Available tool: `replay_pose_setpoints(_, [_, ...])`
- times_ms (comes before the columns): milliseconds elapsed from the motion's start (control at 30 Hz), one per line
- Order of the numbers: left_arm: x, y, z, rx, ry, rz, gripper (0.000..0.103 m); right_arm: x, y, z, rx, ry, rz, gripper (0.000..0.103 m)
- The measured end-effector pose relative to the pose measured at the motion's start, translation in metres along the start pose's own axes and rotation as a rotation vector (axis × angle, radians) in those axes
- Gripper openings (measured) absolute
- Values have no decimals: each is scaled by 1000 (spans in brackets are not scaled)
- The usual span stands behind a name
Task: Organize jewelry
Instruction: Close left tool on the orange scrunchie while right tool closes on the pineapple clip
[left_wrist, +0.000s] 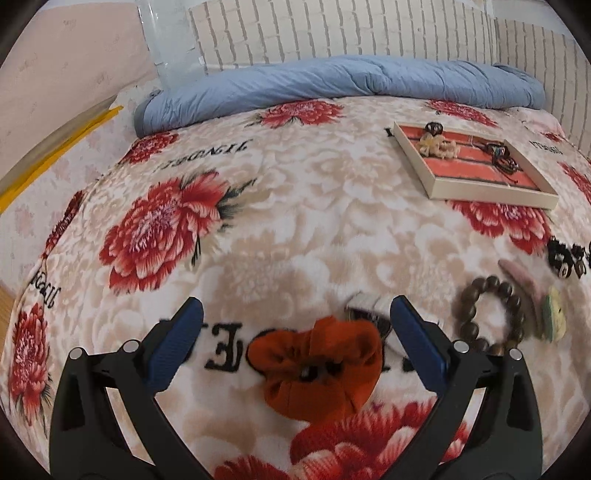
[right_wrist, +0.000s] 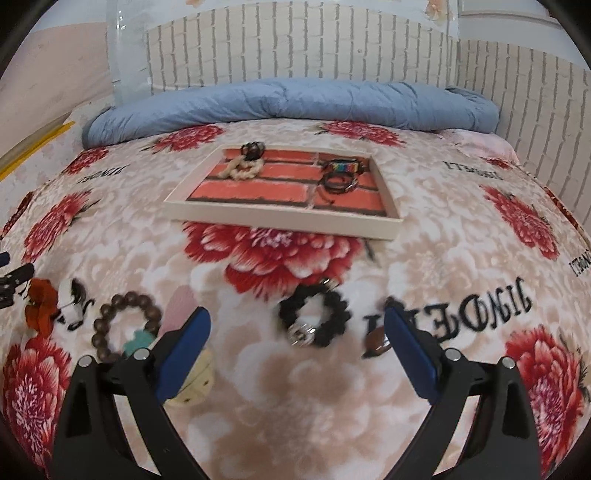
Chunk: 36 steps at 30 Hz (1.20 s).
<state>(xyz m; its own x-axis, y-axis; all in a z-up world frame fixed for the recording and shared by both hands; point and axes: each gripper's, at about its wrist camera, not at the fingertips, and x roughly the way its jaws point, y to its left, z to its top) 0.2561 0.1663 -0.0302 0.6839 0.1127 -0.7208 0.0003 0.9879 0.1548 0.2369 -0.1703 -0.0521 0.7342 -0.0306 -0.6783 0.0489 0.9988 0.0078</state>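
My left gripper (left_wrist: 295, 314) is open above an orange scrunchie (left_wrist: 317, 365) that lies on the floral blanket between its fingers. A brown bead bracelet (left_wrist: 489, 314) lies to its right, with hair clips (left_wrist: 543, 306) beside it. My right gripper (right_wrist: 297, 321) is open and empty, just short of a black bead bracelet (right_wrist: 314, 317). The brown bead bracelet (right_wrist: 123, 325) and the orange scrunchie (right_wrist: 40, 306) show at its left. A cream tray (right_wrist: 284, 221) with a brick-pattern floor holds several bracelets and hair ties farther back; it also shows in the left wrist view (left_wrist: 491, 194).
A rolled blue quilt (right_wrist: 288, 103) lies along the far side of the bed, against a white brick-pattern wall. A small brown piece (right_wrist: 376, 341) lies by my right gripper's right finger. A black-and-white item (left_wrist: 369, 306) lies behind the scrunchie.
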Motion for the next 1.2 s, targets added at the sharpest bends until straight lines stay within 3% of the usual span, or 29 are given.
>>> replay_pose_setpoints(433, [18, 12, -27, 6, 26, -10, 98, 7, 39, -19, -5, 35, 57, 93])
replay_pose_setpoints(700, [30, 17, -32, 16, 32, -42, 96, 23, 57, -32, -23, 80, 36, 93])
replay_pose_setpoints(833, [32, 14, -34, 38, 31, -72, 84, 30, 65, -38, -47, 90, 30, 91])
replay_pose_setpoints(967, [36, 13, -38, 46, 44, -119, 67, 35, 71, -38, -68, 114, 51, 76])
replay_pose_setpoints(1100, [42, 14, -39, 32, 61, -144, 58, 42, 76, -40, -72, 144, 82, 58])
replay_pose_setpoints(1200, [45, 18, -40, 11, 73, -176, 43, 42, 79, -41, -71, 146, 96, 50])
